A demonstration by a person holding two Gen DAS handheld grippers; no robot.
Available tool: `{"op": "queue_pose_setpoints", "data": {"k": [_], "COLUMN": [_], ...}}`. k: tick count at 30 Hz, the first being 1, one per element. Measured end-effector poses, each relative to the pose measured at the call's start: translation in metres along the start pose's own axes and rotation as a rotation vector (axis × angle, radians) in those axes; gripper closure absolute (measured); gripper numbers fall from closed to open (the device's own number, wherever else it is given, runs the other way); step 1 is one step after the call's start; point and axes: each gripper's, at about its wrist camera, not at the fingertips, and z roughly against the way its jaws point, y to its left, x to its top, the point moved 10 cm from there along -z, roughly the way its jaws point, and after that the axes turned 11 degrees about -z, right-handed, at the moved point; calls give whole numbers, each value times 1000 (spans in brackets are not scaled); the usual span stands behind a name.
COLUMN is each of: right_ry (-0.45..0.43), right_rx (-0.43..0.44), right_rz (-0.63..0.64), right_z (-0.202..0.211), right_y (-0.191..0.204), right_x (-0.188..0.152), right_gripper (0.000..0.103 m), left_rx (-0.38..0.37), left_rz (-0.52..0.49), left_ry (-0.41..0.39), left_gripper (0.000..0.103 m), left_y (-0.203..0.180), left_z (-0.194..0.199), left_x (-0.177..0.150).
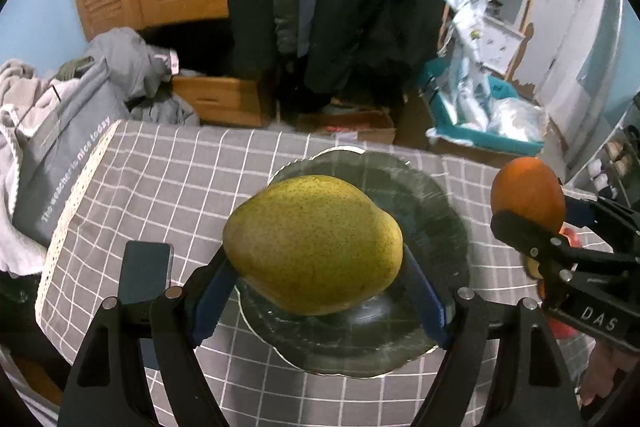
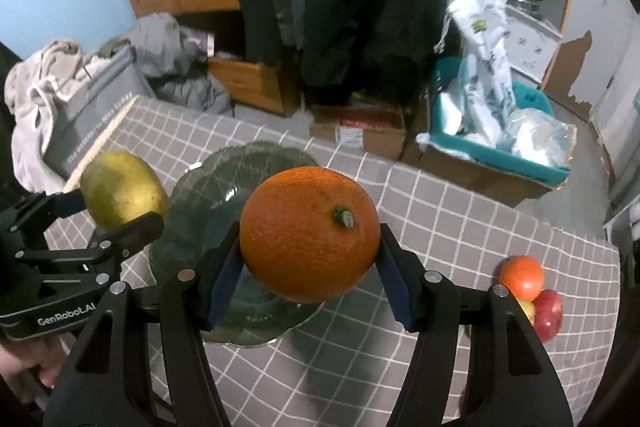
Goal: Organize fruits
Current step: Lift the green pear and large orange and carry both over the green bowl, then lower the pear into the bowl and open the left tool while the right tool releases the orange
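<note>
My left gripper (image 1: 316,267) is shut on a yellow-green mango (image 1: 312,243) and holds it above a dark glass plate (image 1: 432,203) on the grey checked tablecloth. My right gripper (image 2: 310,267) is shut on an orange (image 2: 310,233) and holds it over the right part of the same plate (image 2: 208,195). In the right wrist view the mango (image 2: 122,195) and left gripper (image 2: 116,223) show at the left. In the left wrist view the orange (image 1: 528,193) and right gripper (image 1: 536,223) show at the right.
A tomato (image 2: 522,277) and a red apple (image 2: 549,313) lie together near the table's right edge. A dark phone (image 1: 144,273) lies on the cloth left of the plate. Clothes, a grey bag (image 1: 68,163) and boxes stand beyond the table's far edge.
</note>
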Motion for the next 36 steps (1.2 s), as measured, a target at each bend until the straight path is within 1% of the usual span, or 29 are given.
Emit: {"op": "queue_pose_setpoints", "data": {"k": [6,11,20,28,36], "right_ry": [64,117,180,195,196], "right_rx": [-12,-5,8,14,25], "right_rz": [9,-7,-3,-32,-54], "right_z": [-30,-51,-77,-81,-80], "right_y": [4,5,8,4,3], "right_x": [-11,-18,-31,-34,-31], "right_gripper": [39,39,39,39,39], "left_rx": [9,-5,-2,-7,-40], "left_rz": [21,55,62,63,68], "left_ry": [73,128,204,261,313], "left_gripper": [21,21,21,21,21], "left_y": [9,14,17,17,10], "left_z": [-32,-57,-85,-100,-112], "left_x": [-16,-27,-43,-56,-67]}}
